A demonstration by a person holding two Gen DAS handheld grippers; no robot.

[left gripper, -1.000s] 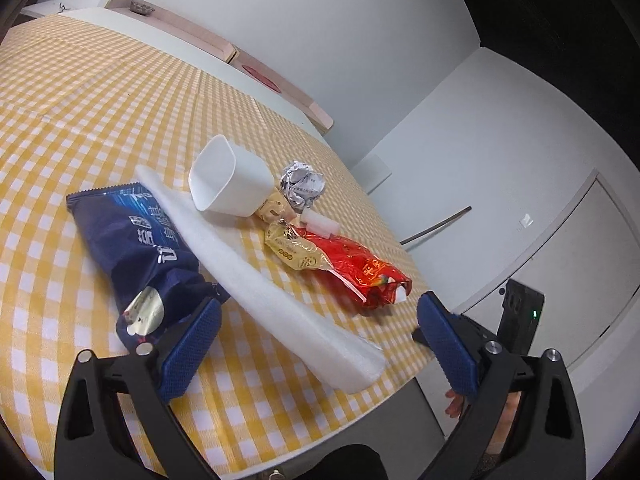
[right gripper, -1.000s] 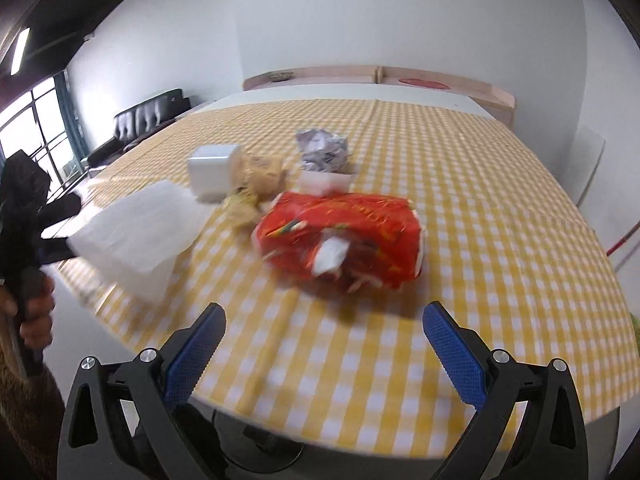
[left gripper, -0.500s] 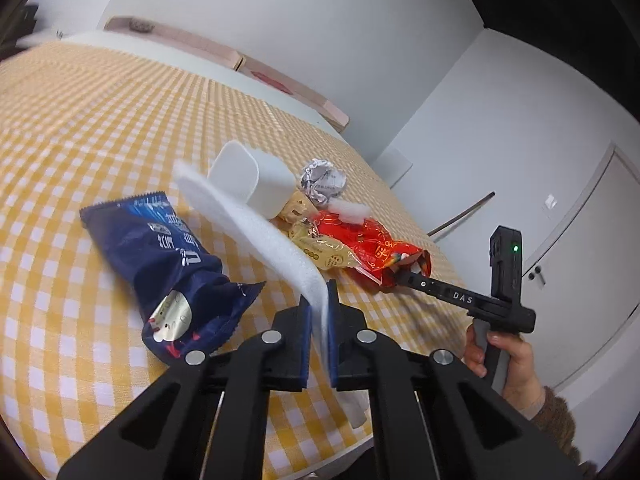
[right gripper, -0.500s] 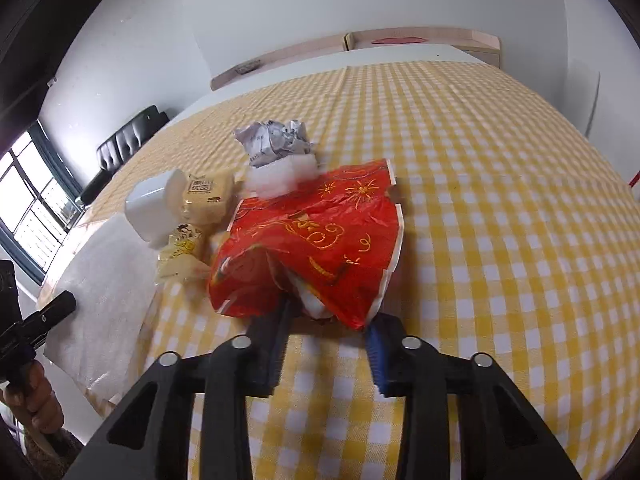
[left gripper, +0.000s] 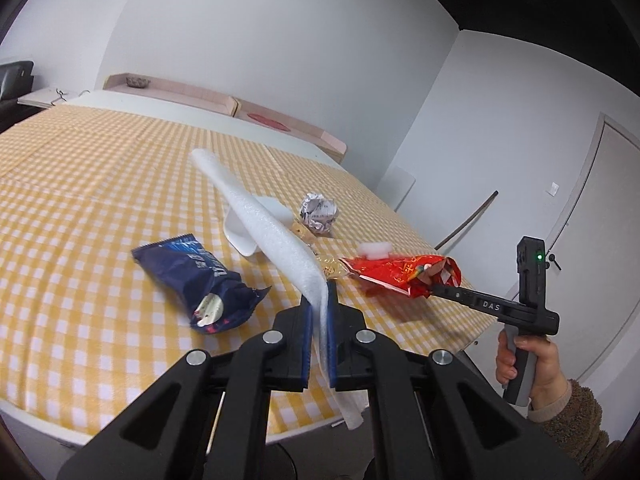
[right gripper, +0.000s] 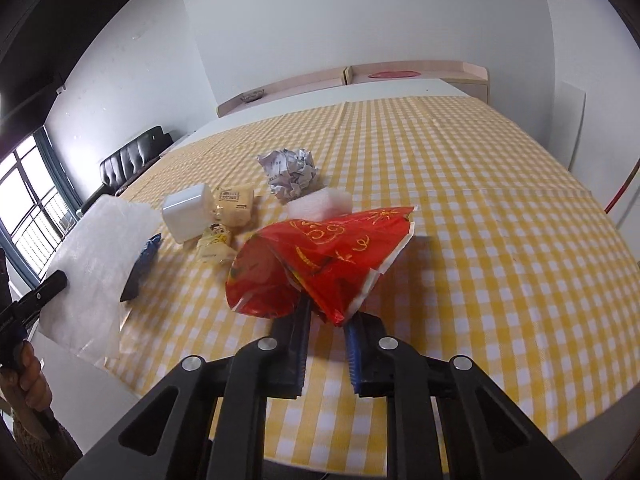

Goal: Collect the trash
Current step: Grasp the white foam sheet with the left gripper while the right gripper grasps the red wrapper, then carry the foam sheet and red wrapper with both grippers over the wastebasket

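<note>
Red wrapper (right gripper: pixel 320 256) clamped in right claw (right gripper: pixel 326 326)

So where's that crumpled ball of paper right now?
The crumpled paper ball sits on the checked tablecloth, just behind the small white foam block and the red wrapper, to the right of the white cup.

Desk: clutter near the front edge, open cloth beyond

Behind the foil ball (right gripper: pixel 289 174) and to its right, the checked desk (right gripper: pixel 500 208) is bare to the far edge. The cup (right gripper: pixel 187 215), 2 yellow packets (right gripper: pixel 234 204), foam block (right gripper: pixel 320 205) and blue bag (left gripper: pixel 200 280) crowd the middle; the raised foam sheet (left gripper: pixel 276 240) and red wrapper (right gripper: pixel 320 260) block the front.
</note>
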